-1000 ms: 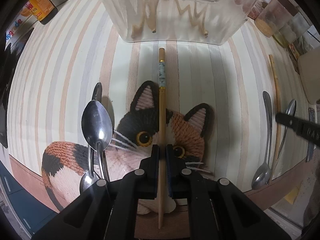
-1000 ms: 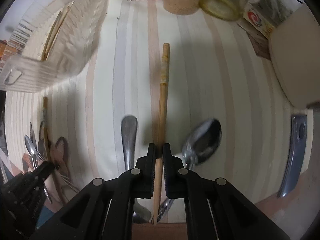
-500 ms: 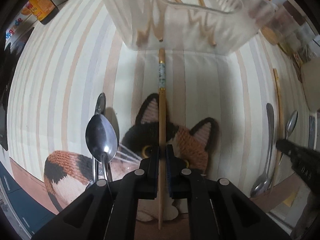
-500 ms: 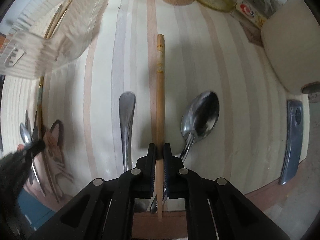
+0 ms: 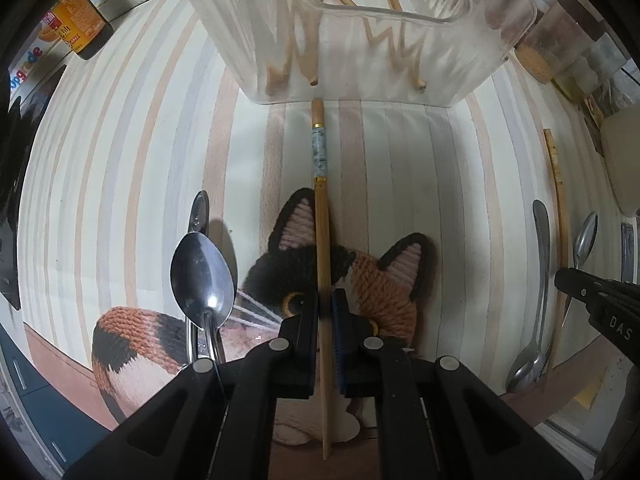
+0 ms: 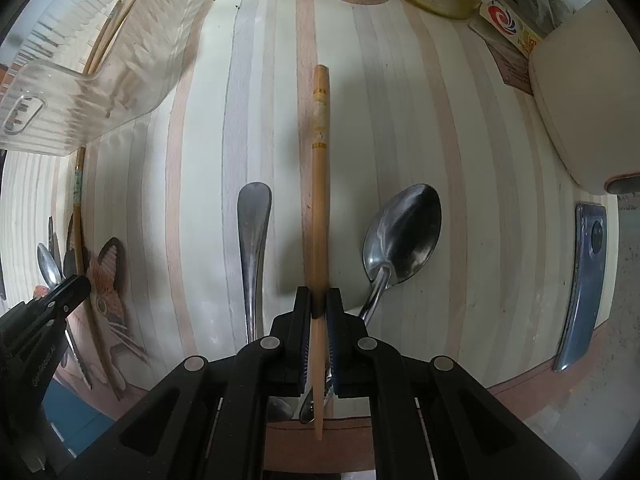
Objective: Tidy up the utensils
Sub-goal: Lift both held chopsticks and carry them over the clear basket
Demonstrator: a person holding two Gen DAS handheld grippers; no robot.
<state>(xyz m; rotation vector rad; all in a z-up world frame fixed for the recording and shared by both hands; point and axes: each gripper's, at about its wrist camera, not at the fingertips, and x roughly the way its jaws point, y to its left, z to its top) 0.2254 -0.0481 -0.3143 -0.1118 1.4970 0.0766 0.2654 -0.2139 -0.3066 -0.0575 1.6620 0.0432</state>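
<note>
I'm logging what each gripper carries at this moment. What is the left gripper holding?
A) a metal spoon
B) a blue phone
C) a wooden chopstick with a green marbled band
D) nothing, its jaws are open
C: in the left wrist view the left gripper is shut on the chopstick with a green marbled band, whose far end points at the clear plastic bin, while the spoon lies untouched on the striped mat.

Dim warm indoor light, soft shadows, strong fisheye bending and dark vignette at the edges.
</note>
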